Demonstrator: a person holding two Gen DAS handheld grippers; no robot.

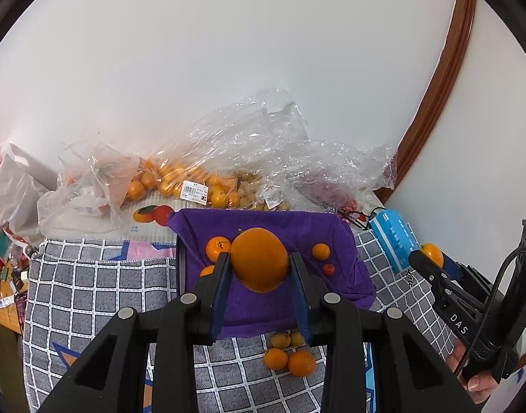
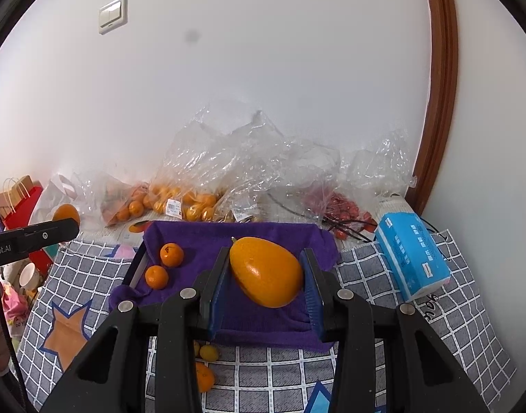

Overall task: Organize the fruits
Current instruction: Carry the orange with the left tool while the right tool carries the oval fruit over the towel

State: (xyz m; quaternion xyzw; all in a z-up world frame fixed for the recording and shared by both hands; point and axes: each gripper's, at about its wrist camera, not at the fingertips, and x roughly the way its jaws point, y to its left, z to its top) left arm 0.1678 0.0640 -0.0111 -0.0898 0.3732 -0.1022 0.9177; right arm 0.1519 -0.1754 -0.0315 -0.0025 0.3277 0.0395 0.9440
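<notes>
The left gripper (image 1: 258, 257) has its fingers drawn in tight on a big round orange fruit (image 1: 259, 265), one blue pad pressed to each side, and holds it in the air over the purple towel (image 1: 280, 306). The right gripper (image 2: 266, 253), standing a little wider, is clamped the same way on an egg-shaped orange fruit (image 2: 266, 273) whose pointed end aims toward ten o'clock, also above the towel. On the towel itself, seen from the left wrist, two small oranges (image 1: 217, 248) lie at about ten o'clock from the held fruit, while another small orange (image 1: 320, 251) and a tiny red fruit (image 1: 328, 269) lie near three o'clock. Down at six o'clock, just off the towel's near edge, a cluster of four small oranges (image 1: 287, 354) sits on the checked cloth (image 1: 101, 282). A blue tissue pack (image 2: 412, 258) rests on the same cloth at three o'clock. Along the wall at twelve o'clock, crumpled clear plastic bags (image 1: 249, 144) are piled, some with oranges inside and one, toward one o'clock, with small red fruits (image 2: 345, 210).
</notes>
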